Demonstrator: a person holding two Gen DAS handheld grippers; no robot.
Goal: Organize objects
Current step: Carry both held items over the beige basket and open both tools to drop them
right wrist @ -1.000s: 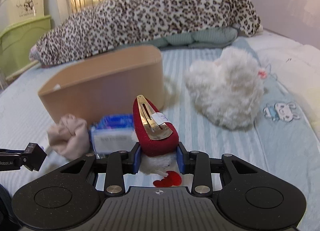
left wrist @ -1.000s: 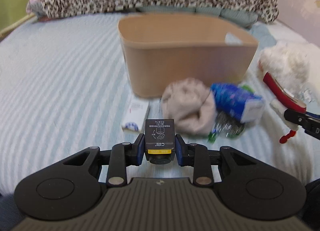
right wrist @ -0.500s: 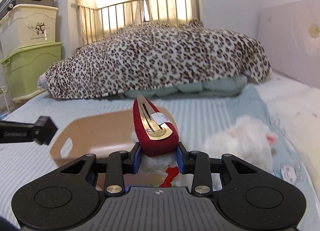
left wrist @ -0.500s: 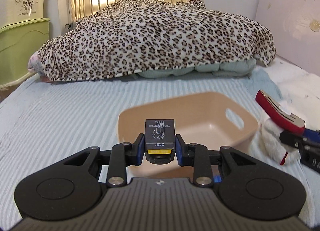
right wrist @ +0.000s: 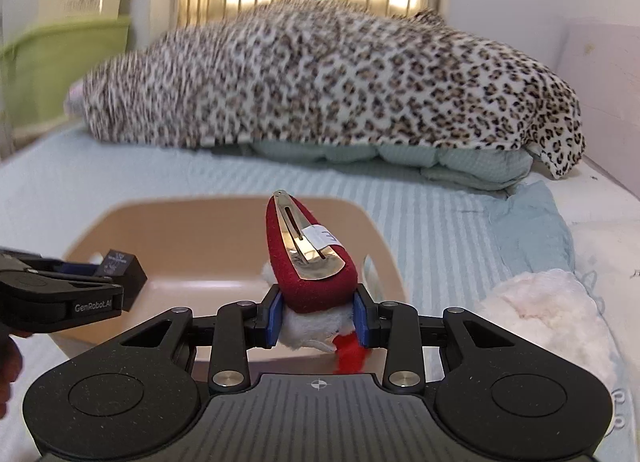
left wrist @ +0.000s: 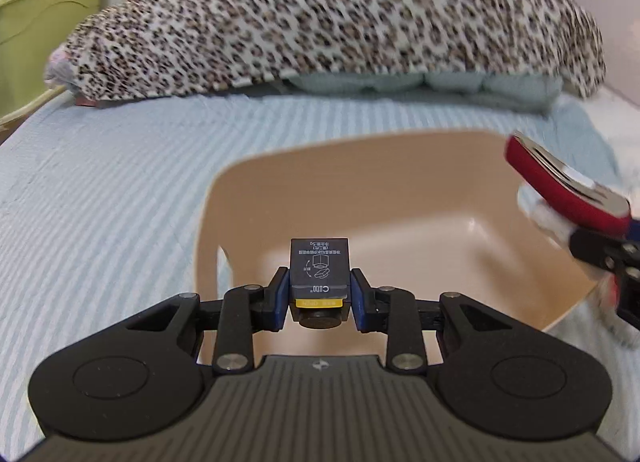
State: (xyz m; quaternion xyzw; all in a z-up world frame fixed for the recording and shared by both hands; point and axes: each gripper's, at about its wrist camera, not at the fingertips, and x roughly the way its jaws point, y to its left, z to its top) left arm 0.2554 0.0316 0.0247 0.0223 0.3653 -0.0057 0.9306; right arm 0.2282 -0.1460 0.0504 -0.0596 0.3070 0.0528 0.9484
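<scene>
My left gripper (left wrist: pixel 319 294) is shut on a small black box (left wrist: pixel 319 268) and holds it over the open beige basket (left wrist: pixel 360 189). My right gripper (right wrist: pixel 318 316) is shut on a red plush hair clip (right wrist: pixel 310 262) with white fluff and a metal snap, held over the basket's right side (right wrist: pixel 376 246). The hair clip also shows at the right edge of the left wrist view (left wrist: pixel 560 189). The left gripper with the black box shows at the left of the right wrist view (right wrist: pixel 116 268). The basket looks empty inside.
The basket sits on a bed with a light blue striped sheet (left wrist: pixel 100 197). A leopard-print blanket (right wrist: pixel 320 77) lies across the far end. A white plush toy (right wrist: pixel 548 302) lies right of the basket. Green and cream storage bins (right wrist: pixel 60 53) stand at far left.
Both grippers have risen from the bed and moved forward over the basket, each keeping its object. The sock, blue pack and other items on the bed have dropped out of view.
</scene>
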